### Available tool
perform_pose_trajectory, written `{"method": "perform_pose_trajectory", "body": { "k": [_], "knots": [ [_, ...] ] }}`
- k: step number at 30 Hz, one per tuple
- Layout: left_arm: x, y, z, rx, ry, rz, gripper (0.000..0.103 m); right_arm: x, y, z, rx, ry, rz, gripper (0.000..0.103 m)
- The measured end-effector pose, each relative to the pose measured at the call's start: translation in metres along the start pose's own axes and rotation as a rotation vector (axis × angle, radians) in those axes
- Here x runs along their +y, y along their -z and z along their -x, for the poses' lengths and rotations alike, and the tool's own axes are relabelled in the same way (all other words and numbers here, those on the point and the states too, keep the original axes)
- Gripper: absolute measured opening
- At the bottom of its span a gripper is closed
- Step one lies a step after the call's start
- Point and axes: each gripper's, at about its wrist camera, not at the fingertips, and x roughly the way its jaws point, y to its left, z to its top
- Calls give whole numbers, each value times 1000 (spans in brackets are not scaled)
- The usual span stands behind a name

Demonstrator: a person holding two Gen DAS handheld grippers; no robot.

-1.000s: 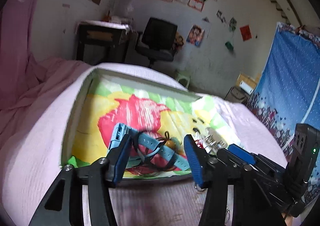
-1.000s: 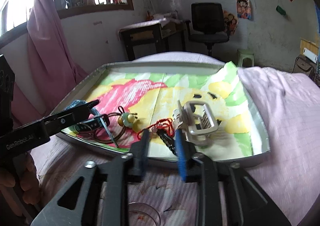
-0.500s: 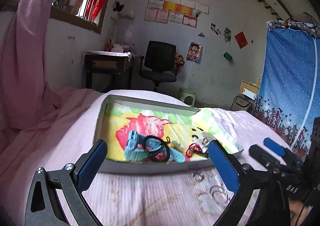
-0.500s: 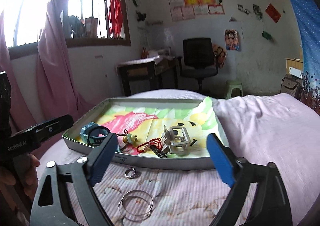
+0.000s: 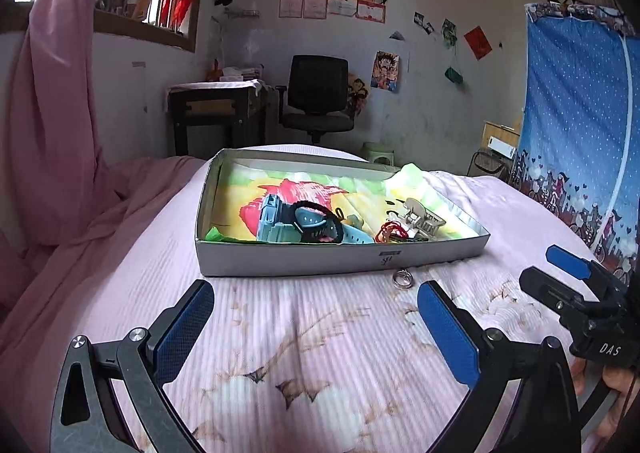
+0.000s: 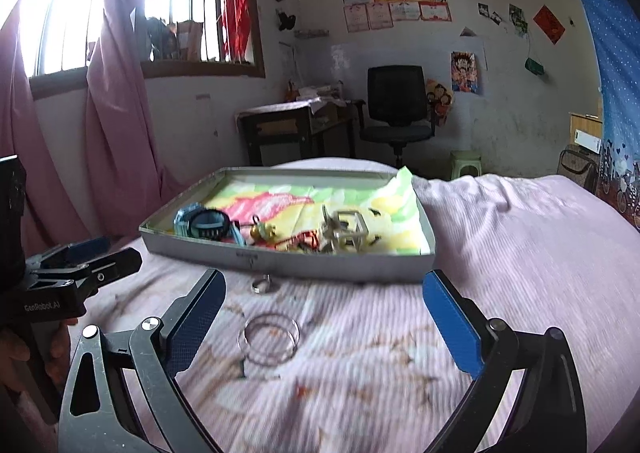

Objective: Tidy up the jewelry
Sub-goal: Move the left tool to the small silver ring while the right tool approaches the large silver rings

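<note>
A grey shallow box (image 5: 340,259) (image 6: 292,261) lined with a bright cloth lies on the pink bed. In it are a blue watch (image 5: 276,221) (image 6: 208,225), a red bead string (image 5: 390,231) (image 6: 304,241) and a silver hair claw (image 5: 424,217) (image 6: 346,231). A small silver ring (image 5: 402,279) (image 6: 262,285) lies on the bed just before the box. Thin clear bangles (image 6: 269,339) lie nearer, in the right wrist view. My left gripper (image 5: 316,327) is open and empty, back from the box. My right gripper (image 6: 324,323) is open and empty, with the bangles between its fingers' line.
The pink bedspread (image 5: 300,353) spreads around the box. A pink curtain (image 5: 52,113) hangs at the left. A desk (image 5: 216,113) and black office chair (image 5: 318,101) stand by the far wall. A blue curtain (image 5: 580,141) hangs at the right.
Both grippers have drawn back from the box and opened wide. The right gripper let go of the hair claw, which now lies in the box. The ring and bangles came into view.
</note>
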Motion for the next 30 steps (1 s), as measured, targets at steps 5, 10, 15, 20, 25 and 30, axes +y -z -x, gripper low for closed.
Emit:
{"method": "perform_pose_trajectory", "body": {
  "k": [5, 10, 15, 20, 25, 30],
  "knots": [
    [-2, 1, -1, 6, -4, -12, 102, 0, 5, 1, 29, 1, 11, 97],
    [-2, 2, -8, 39, 2, -11, 102, 0, 8, -9, 90, -5, 21, 97],
    [1, 2, -19, 81, 26, 2, 102, 2, 13, -23, 162, -12, 38, 97],
    [1, 2, -30, 120, 62, 0, 102, 6, 18, -37, 230, -15, 53, 95],
    [-6, -2, -42, 155, 107, -25, 87, 4, 23, -55, 309, -55, 35, 71],
    [-18, -2, -60, 230, 150, -61, 66, 10, 26, -68, 363, -81, 57, 54]
  ]
}}
